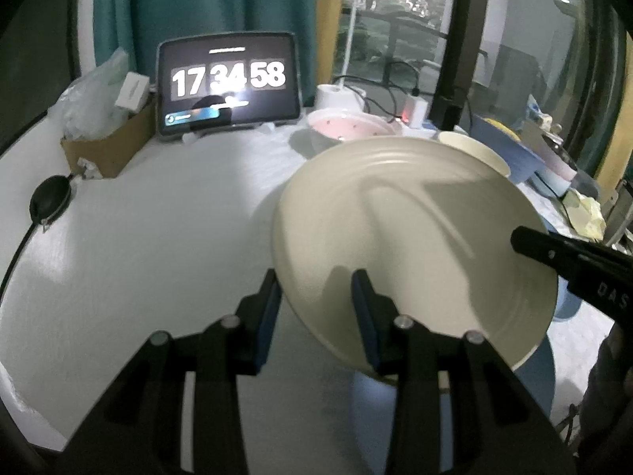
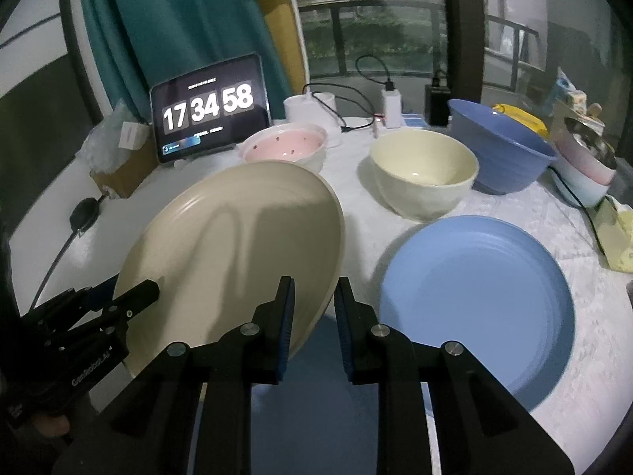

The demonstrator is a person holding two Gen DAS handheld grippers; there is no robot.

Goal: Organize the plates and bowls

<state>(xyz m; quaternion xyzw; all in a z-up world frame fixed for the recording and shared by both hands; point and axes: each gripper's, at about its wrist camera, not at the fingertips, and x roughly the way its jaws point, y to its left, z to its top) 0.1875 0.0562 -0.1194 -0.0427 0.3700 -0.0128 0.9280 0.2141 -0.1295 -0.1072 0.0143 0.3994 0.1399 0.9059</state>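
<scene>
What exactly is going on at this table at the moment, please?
A person holding a gripper in each hand has a cream plate tilted up off the white table, the left gripper and right gripper each clamping one edge. A blue plate lies flat beside it; a cream bowl, blue bowl and pink bowl stand behind.
</scene>
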